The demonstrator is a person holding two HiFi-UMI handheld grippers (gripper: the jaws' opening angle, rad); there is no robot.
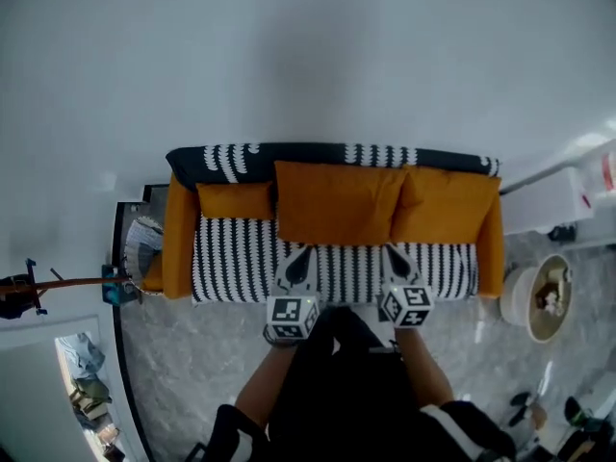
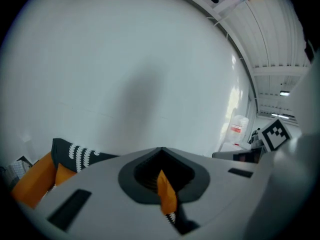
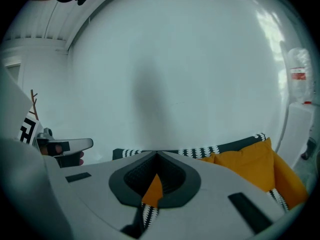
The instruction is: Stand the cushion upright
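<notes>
**Head view.** Orange-armed sofa with a black-and-white zigzag seat cover, set against a plain white wall.
- The large orange fabric cushion sits at the middle of the sofa's back edge. It stands on its lower edge and leans on the backrest.
- A smaller orange cushion is toward the sofa's left end, and a third orange cushion is at the right end. Both are upright too.
- The left gripper and right gripper are over the seat. Their tips point at the big cushion's lower edge and are just short of it. Whether they touch it cannot be told from here.

**Left gripper view.** The left gripper has its jaws together with nothing pinched. A thin slit between them shows a sliver of orange and zigzag beyond. Ahead is mostly wall, with the sofa's left end low in the corner.

**Right gripper view.** The right gripper is likewise closed and empty, with the same sliver showing through the slit. The right-end cushion is low to the right.

**Progress (judgement).** The standing step looks done, since the cushion holds itself against the backrest with neither tool gripping it. At most, what is left is drawing the tools clear.
</notes>
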